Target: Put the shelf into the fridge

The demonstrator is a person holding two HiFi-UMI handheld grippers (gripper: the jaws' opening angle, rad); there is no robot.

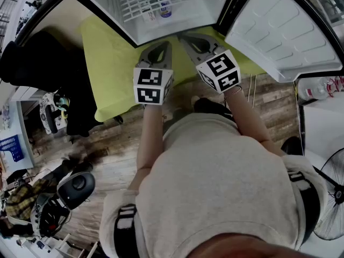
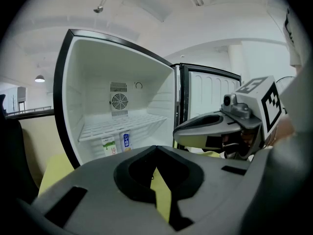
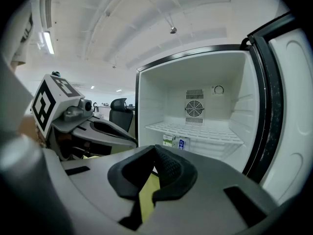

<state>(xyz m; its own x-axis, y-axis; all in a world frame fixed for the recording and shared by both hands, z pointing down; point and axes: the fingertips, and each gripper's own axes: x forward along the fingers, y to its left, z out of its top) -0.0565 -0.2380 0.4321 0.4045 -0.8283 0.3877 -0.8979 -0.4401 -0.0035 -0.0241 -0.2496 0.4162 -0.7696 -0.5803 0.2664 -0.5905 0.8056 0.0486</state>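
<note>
Standing open on the counter (image 1: 110, 63), which is wearing a yellow-green cover, the small fridge (image 2: 98, 67) is filling the top of the head view, with its door (image 1: 285, 36) swinging out to the right. The white wire shelf (image 2: 117, 124) is lying flat inside the fridge, about halfway up and spanning from wall to wall. It is looking level and seated, so the placing is probably done.

The left claw (image 2: 155, 148) is hovering in front of the opening with its jaws together and nothing between them. Only the yellow cover is showing through the thin wedge below the tips. The right claw (image 3: 155, 148) is hovering just beside it, likewise closed and empty, and neither is touching the shelf.

Two small cartons (image 2: 117, 143) are standing side by side beneath the shelf, at the back of the fridge floor.

The shelf is appearing light and rigid, a coated grid that is likely smooth and a little slippery. If it is needing any adjustment, the front rail is the sensible place to pinch, with the claws set well apart to keep it from tipping. Its thin bars are looking easy to slip off.
</note>
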